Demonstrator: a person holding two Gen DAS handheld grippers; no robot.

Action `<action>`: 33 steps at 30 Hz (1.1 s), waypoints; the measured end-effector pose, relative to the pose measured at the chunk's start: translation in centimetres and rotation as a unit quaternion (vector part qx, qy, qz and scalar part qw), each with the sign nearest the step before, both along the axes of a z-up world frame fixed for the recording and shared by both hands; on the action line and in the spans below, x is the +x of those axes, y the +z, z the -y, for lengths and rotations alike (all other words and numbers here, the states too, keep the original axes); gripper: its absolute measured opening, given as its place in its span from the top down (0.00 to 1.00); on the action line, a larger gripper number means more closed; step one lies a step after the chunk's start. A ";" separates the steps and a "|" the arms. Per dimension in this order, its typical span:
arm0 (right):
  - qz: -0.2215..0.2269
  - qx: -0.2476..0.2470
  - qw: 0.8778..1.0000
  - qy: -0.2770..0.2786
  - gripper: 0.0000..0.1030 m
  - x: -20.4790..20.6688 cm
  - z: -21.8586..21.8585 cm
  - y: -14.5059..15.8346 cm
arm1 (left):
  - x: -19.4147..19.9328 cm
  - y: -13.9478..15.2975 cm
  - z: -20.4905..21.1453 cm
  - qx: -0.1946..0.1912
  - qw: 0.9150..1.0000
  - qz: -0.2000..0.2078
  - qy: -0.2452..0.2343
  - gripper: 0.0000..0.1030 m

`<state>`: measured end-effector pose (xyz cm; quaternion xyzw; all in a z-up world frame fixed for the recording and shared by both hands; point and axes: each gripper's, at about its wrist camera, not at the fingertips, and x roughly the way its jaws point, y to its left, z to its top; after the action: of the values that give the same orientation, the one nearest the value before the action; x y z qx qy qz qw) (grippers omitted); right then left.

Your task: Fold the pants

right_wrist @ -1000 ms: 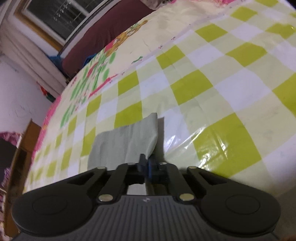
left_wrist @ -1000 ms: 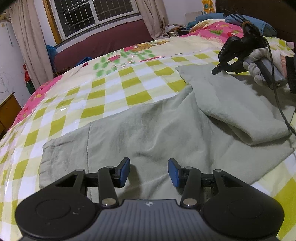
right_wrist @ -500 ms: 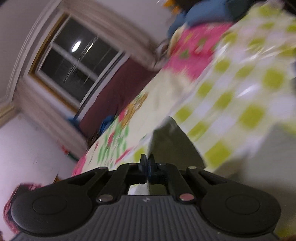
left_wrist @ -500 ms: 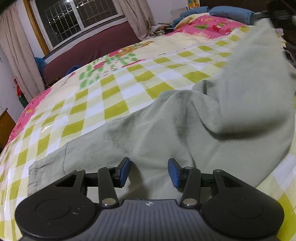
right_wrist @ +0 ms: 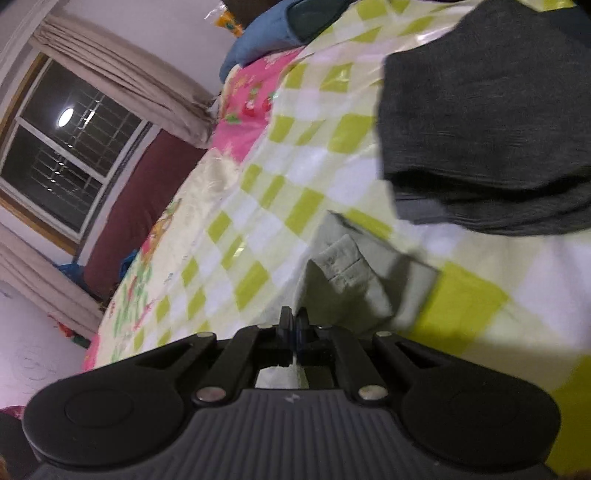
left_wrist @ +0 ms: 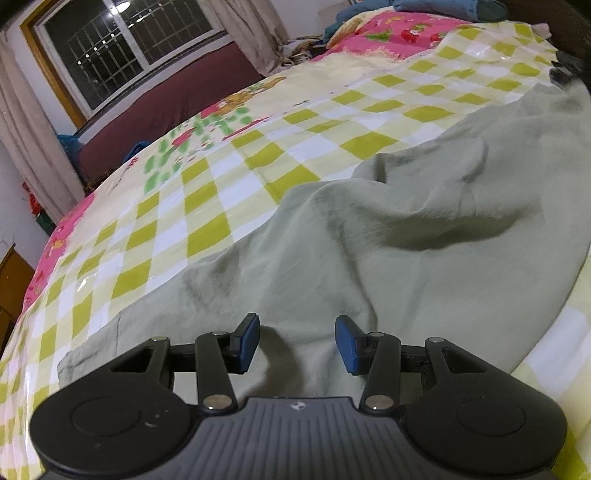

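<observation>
Right tool (right_wrist: 294, 325) pinches the pants (left_wrist: 424, 236) cuff; left tool (left_wrist: 295, 341) gapes empty. Carry the cuff toward 6 o'clock, edges aligned.

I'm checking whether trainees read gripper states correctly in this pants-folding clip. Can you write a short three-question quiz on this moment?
1. True or false: the left gripper has its fingers shut on the grey-green pants.
2. Multiple choice: what does the right gripper grip? A) the dark grey folded garment B) a cuff end of the grey-green pants C) the blue pillow
3. Fill in: the pants lie on a yellow-green and white ______ bedsheet.

Key: 1 false, its fingers stand apart above the cloth, which lies below them. 2 B, the fingers are closed on pale cloth. 3 checked.
</observation>
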<state>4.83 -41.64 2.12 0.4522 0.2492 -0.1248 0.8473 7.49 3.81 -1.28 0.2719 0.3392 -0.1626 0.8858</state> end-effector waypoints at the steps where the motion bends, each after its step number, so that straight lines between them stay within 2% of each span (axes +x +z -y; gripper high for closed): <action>1: 0.008 -0.001 1.000 0.008 0.98 1.1 0.1 0.8 | 0.2 -0.1 0.2 0.004 1.000 0.000 -0.001 0.43; 3: 0.047 0.006 0.999 0.021 0.98 2.8 -0.4 3.2 | 0.4 0.1 0.5 0.007 1.000 0.000 -0.001 0.43; 6: 0.139 -0.005 0.990 0.034 0.99 4.0 -0.9 8.7 | 0.5 0.9 0.6 0.000 1.000 0.007 -0.001 0.42; 8: 0.189 -0.025 0.981 0.044 0.99 3.5 -1.4 12.2 | 0.5 1.5 0.5 -0.007 1.000 0.014 0.001 0.42; 10: 0.210 -0.056 0.975 0.045 0.99 2.0 -1.9 13.8 | 0.4 1.6 0.4 -0.014 1.000 0.015 0.001 0.42; 12: 0.183 -0.066 0.980 0.043 0.99 0.7 -2.2 12.2 | 0.3 0.9 0.5 -0.010 1.000 0.007 -0.001 0.41; 14: 0.103 -0.056 0.993 0.027 0.98 0.0 -1.7 7.7 | 0.1 -0.4 0.7 0.001 1.000 -0.001 -0.002 0.41; 16: 0.015 -0.029 0.999 -0.003 0.98 -0.3 -0.6 2.5 | -0.4 -0.8 0.7 0.005 1.000 0.011 -0.004 0.41; 18: -0.043 -0.017 0.998 -0.039 0.98 -1.1 0.6 -1.7 | -0.5 -0.5 0.5 0.004 1.000 0.007 -0.004 0.40; 20: -0.069 -0.005 0.995 -0.067 0.98 -1.8 1.6 -3.9 | -0.4 -0.4 0.1 0.007 1.000 0.004 -0.005 0.35; 22: -0.073 0.000 0.994 -0.079 0.98 -2.0 2.4 -4.3 | -0.3 -0.3 -0.4 0.011 1.000 0.004 -0.002 0.32; 26: -0.076 -0.037 0.994 -0.074 0.98 -1.6 3.0 -2.8 | -0.6 -0.2 -1.3 0.006 1.000 -0.001 0.007 0.32; 29: -0.102 -0.074 0.990 -0.060 0.92 -0.7 2.6 -2.1 | -1.0 -0.2 -1.6 0.009 1.000 0.001 0.006 0.31; 33: -0.106 -0.059 0.992 -0.045 0.92 -0.7 2.5 -2.2 | -1.3 -0.1 -2.5 0.012 1.000 0.004 0.011 0.25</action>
<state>4.13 -44.14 -0.10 0.3966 0.3093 -0.2245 0.8346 6.15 6.27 -1.41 0.2790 0.3405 -0.1478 0.8857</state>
